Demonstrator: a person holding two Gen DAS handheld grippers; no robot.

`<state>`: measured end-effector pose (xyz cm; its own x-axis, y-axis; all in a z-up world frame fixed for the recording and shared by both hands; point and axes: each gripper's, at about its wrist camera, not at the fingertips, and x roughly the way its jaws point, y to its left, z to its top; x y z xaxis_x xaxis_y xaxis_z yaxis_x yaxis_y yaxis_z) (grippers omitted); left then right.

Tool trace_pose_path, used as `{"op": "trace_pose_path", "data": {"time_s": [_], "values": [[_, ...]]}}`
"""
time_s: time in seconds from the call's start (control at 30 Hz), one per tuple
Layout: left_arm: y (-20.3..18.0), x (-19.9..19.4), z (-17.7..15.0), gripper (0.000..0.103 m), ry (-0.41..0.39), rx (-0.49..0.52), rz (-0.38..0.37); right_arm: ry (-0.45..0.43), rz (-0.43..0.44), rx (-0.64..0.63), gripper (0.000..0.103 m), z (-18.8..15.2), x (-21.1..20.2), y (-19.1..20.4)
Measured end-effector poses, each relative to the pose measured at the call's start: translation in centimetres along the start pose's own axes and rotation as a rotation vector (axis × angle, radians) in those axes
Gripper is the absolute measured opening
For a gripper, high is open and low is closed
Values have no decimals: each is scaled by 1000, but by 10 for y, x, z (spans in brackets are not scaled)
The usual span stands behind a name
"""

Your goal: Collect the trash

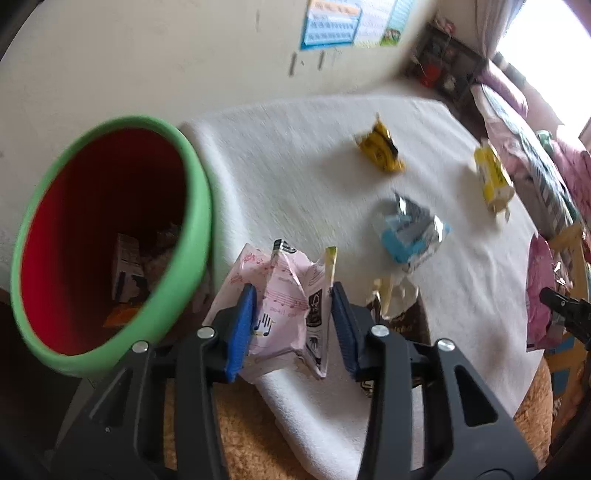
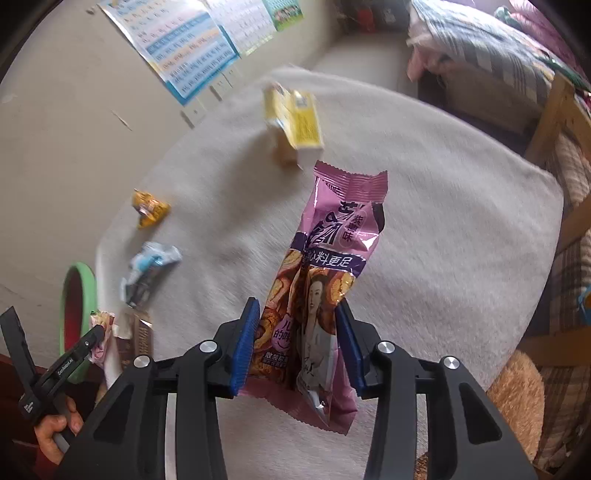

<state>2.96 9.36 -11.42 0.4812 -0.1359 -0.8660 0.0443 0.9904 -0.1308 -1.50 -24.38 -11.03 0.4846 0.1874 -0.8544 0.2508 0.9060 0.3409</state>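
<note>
Blue-padded left gripper clamps a crumpled pale pink paper carton at lower centre; carry it over the green-rimmed red bin at left before releasing. Right gripper grasps a purple snack wrapper.

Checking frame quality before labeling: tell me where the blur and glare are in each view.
Left wrist: motion smear on the yellow wrapper and bin; window blown out. Right wrist: yellow box smeared, pink snack bag fairly sharp; fisheye bends both.
</note>
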Motion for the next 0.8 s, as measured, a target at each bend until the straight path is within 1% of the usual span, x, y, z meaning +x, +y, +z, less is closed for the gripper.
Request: {"op": "trace_pose_path", "data": {"time_s": [0.17,0.27,0.33,0.4,0.57,0.8], "values": [[-7,-33,7,39,-95,26,7,-36,28,-41,41,9,-9,22],[-18,-55,16,39,-159,62,6,-57,43,-73,41,12,-14,36],[-24,-67,21,39,-190,80,6,-62,55,-95,42,14,-16,45],[-26,-77,27,39,-218,77,5,-67,69,-114,42,15,-18,54],[-23,-93,32,39,-261,67,9,-86,88,-179,42,14,-25,78],[-9,-98,32,40,-272,38,19,-76,114,-241,43,12,-26,104]]}}
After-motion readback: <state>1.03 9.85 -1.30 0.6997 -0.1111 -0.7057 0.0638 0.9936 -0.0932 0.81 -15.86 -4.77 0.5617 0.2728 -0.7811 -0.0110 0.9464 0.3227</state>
